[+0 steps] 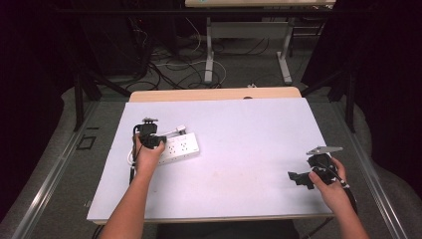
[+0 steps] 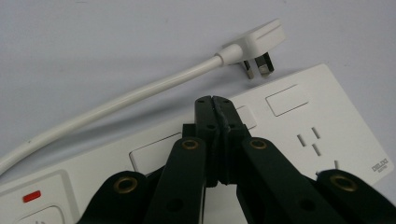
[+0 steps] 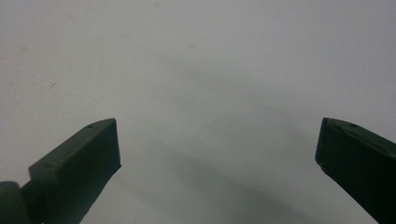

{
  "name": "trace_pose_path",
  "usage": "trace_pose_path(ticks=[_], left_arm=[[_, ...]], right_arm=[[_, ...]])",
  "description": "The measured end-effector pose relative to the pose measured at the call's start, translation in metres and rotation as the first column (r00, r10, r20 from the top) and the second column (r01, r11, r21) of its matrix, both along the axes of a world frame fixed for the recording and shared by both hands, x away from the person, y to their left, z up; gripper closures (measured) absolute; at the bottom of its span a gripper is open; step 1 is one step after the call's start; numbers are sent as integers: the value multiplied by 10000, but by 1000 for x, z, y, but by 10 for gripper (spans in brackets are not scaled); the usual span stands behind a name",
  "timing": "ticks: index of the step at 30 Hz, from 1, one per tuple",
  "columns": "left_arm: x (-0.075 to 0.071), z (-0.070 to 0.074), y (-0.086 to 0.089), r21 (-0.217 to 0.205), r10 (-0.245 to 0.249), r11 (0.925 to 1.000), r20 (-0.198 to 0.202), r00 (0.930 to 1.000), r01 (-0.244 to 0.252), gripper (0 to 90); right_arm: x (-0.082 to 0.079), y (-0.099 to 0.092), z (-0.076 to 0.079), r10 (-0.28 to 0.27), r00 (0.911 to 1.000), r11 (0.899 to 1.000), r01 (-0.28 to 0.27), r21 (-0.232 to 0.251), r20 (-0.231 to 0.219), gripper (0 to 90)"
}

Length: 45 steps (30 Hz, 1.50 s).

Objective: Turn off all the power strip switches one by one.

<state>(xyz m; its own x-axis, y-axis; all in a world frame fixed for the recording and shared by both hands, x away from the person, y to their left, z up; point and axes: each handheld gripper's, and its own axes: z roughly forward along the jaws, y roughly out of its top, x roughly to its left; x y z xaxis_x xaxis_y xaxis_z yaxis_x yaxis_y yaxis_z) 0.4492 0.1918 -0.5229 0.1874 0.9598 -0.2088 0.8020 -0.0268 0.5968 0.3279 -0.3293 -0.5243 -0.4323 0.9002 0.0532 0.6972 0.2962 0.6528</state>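
Your left gripper (image 2: pixel 215 100) has its jaws pressed together on nothing, tips poised over the power strip (image 2: pixel 299 121) at the table's left, likely to press it; your right gripper (image 3: pixel 217 140) idles wide open, empty; the plug (image 2: pixel 254 42) lies just beside the strip.

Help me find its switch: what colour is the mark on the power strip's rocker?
Red, clearest in the left gripper view.

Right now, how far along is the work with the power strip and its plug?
Nothing looks finished: the white plug lies loose on the table beside the power strip, in no socket. In hand: the left gripper, fingers shut and empty, sits over the strip. The right gripper waits open. Left: grasping the plug.
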Motion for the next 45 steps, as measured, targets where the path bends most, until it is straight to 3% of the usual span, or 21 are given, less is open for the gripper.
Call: trace_pose_path(ticks=[9,11,35,39,43,44,45], left_arm=[[2,4,-9,14,-191,9998,113,9998,191,900],[2,4,-10,19,-304,9995,-59,9995,304,900],[7,-1,-25,88,-398,9992,86,9992,397,900],[7,0,-23,100,-442,9990,-124,9989,443,900],[7,0,-22,52,-423,9991,-131,9990,424,900],[7,-2,-23,54,-336,9994,39,9994,336,900],[7,-1,-22,22,-423,9991,-93,9991,423,900]], right_arm=[[0,0,1,-28,10000,10000,28,5,1,0],[-1,-1,1,-43,10000,10000,43,-9,38,0],[0,0,0,-25,10000,10000,25,21,-19,0],[-1,-1,1,-45,10000,10000,45,22,-56,0],[0,0,0,-15,10000,10000,15,3,-13,0],[0,0,0,9,10000,10000,-9,3,0,0],[0,0,0,4,10000,10000,-4,18,-19,0]])
